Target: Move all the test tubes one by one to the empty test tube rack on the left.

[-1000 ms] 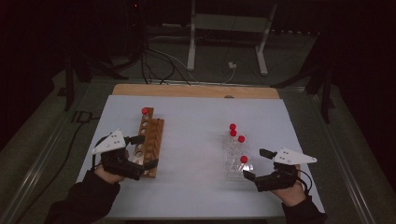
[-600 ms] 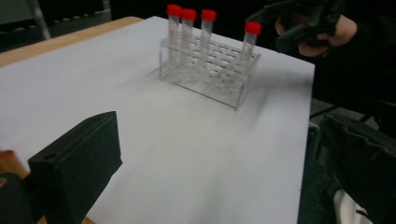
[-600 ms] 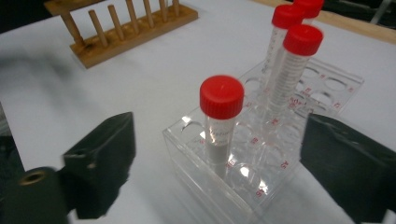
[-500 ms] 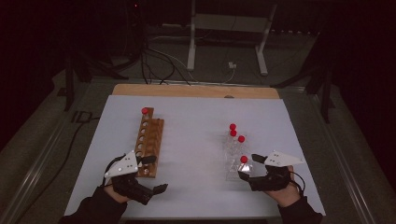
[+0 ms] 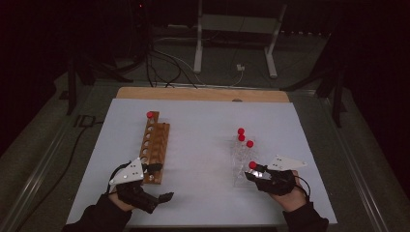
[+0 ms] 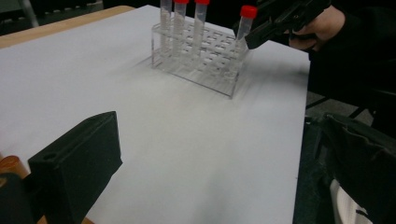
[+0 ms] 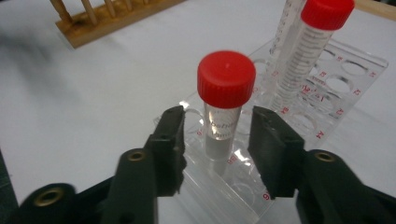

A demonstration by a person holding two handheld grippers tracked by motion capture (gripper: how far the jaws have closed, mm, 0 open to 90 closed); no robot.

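Straddling a red-capped tube, the right hand-held gripper has its two black jaws on either side of the clear body just under the cap; they have just been closing in, yet a thin gap shows on each side in the right gripper view, so the pads are not pressing on it. That tube stands upright in the near corner of a clear plastic rack, whose numbered holes are plain to see, and a second, taller red-capped tube rises behind it. From the high view the rack sits on the right part of the white bench with four red caps above it, the nearest one touching the tip of the right hand-held gripper. Across the bench, well apart from the clear rack, a wooden rack lies lengthwise with one red-capped tube at its far end. The left hand-held gripper rests low at the near end of that wooden rack, its jaws spread wide with nothing between them; in the left gripper view one black jaw stands over the bare white surface, with the clear rack and the other hand farther off.
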